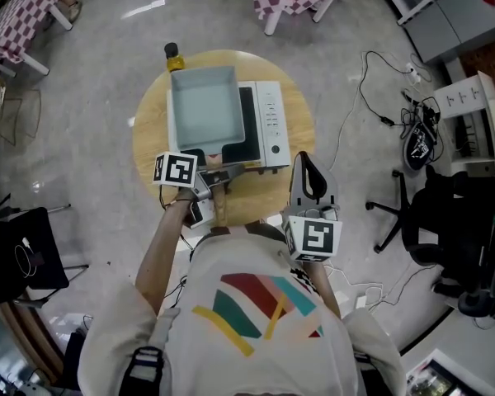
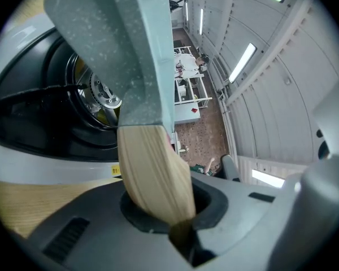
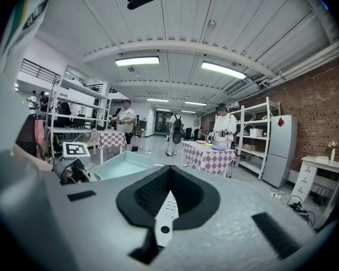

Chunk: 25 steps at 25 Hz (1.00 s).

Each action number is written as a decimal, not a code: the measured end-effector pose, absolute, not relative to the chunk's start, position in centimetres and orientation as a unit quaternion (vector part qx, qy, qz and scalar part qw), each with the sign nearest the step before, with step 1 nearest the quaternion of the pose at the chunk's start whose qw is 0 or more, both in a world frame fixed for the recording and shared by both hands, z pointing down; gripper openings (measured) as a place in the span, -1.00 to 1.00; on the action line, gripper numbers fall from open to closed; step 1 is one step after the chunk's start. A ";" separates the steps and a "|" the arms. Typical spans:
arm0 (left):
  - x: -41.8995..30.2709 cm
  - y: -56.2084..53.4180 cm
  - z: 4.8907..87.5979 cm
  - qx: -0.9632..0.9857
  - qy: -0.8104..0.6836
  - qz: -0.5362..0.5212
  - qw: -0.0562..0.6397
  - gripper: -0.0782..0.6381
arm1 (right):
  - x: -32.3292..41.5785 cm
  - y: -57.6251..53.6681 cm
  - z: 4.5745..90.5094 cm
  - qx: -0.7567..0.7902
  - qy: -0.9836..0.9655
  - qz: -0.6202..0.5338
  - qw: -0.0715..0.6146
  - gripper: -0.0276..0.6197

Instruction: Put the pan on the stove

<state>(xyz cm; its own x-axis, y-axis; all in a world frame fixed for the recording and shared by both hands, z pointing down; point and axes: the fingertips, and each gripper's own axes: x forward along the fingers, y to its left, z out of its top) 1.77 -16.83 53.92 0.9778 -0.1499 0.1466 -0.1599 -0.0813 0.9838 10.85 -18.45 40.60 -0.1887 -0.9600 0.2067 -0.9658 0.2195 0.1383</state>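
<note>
I find the left gripper (image 1: 217, 174) with jaws clenched on the wooden handle (image 2: 155, 174) of the pan (image 1: 205, 106), which lies over the stove (image 1: 271, 122) on the round surface (image 1: 153, 134). The right gripper (image 1: 307, 176), just right of the stove, has jaws closed and empty.

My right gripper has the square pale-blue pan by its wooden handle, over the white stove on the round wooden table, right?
Wrong gripper: the left gripper grips the wooden handle of the square pale-blue pan, as the left gripper view shows. The rest holds.
</note>
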 end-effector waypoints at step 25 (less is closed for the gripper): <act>2.6 -15.4 56.2 0.707 -0.075 0.016 0.703 -0.76 | 10.6 -18.3 41.0 0.621 -0.772 0.012 0.137 -0.92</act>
